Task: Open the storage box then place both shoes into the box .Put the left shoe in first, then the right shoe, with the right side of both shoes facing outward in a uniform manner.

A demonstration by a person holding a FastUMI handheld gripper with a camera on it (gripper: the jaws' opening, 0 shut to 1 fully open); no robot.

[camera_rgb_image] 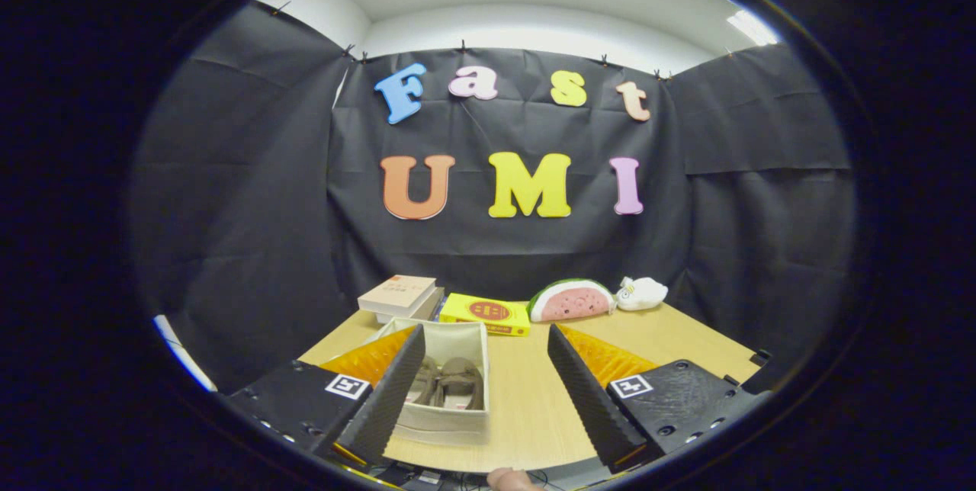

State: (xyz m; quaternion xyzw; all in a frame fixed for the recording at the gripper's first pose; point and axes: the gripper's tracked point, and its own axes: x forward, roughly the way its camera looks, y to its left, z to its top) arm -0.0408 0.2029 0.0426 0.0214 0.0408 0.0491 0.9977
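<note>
A white storage box stands open on the wooden table, just ahead of my left finger. Inside it lie two brownish shoes side by side, partly hidden behind that finger. My gripper hangs above the table's near edge, open wide, with nothing between its black ribbed fingers. The right finger stands over bare table to the right of the box.
At the table's far side lie two stacked books, a yellow book, a watermelon-slice plush and a small white plush. A fingertip of a person's hand shows below the near table edge.
</note>
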